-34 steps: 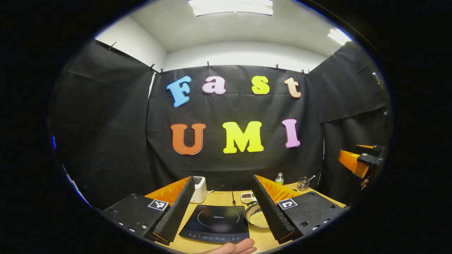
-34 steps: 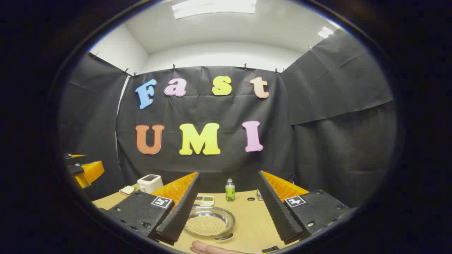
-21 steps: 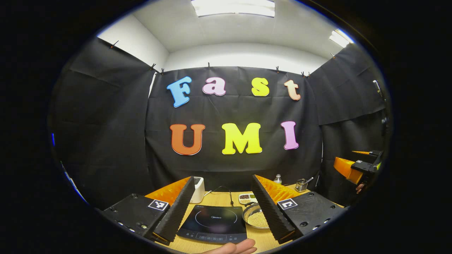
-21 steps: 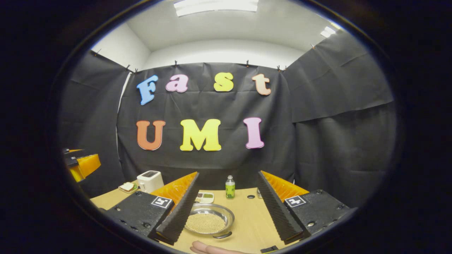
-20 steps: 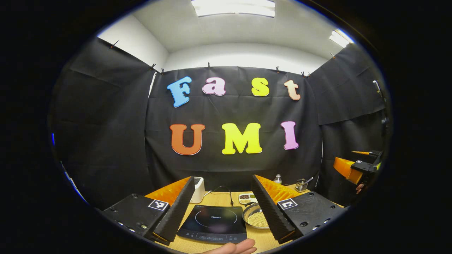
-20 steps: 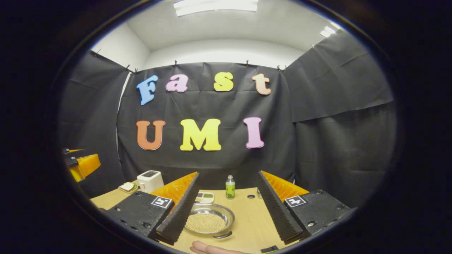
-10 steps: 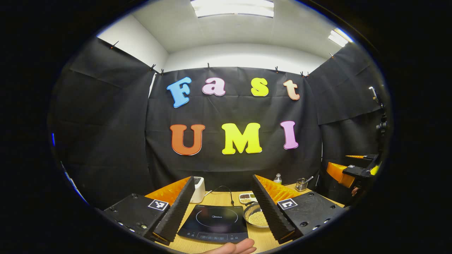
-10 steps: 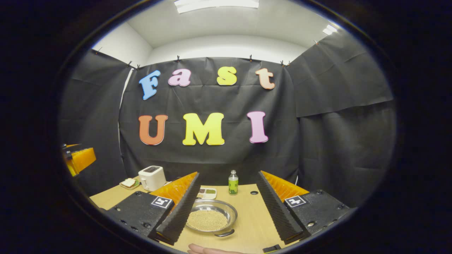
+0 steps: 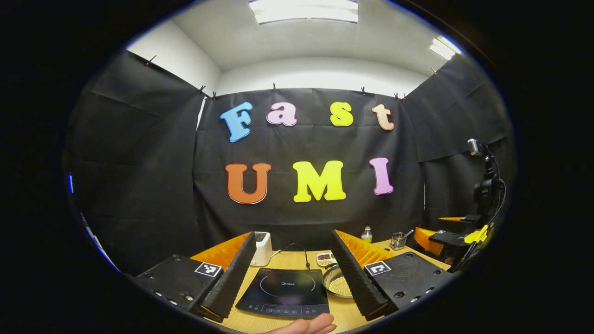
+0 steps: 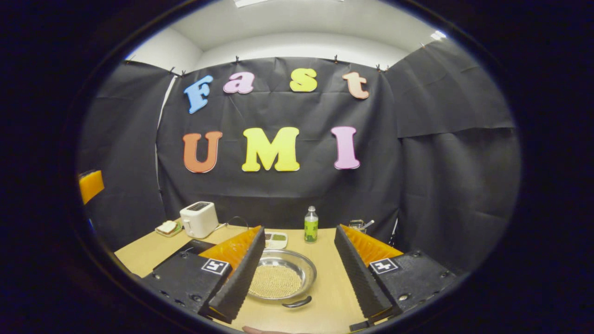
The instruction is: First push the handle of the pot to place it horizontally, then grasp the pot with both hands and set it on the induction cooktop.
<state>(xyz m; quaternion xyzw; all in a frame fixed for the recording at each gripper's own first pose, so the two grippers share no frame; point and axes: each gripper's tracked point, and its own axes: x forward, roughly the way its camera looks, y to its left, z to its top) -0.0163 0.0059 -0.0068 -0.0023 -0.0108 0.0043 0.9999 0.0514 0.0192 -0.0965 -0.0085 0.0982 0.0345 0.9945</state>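
The right gripper (image 10: 299,260) hangs with fingers spread wide and empty above the shallow round steel pot (image 10: 282,279) of pale grains — its dark handle (image 10: 297,304) faces the near table edge. The left gripper (image 9: 292,266), likewise agape, hovers over the black glass induction cooktop (image 9: 284,292). Likely weighty, slick-walled — grip opposite rims.

Left gripper (image 9: 293,271) hovered above wooden table (image 9: 341,311), fingers spread wide, nothing between them. Black induction cooktop (image 9: 284,292) lay flat between fingers. Metal pot (image 9: 337,284) with pale grains sat just right of cooktop, partly hidden behind right finger. White toaster (image 9: 263,247) stood behind, left. Green-labelled bottle (image 9: 367,234) and utensil cup (image 9: 397,240) stood at back. Right gripper (image 9: 443,239) appeared at far right edge, state unclear. Hand (image 9: 308,325) showed at bottom edge.
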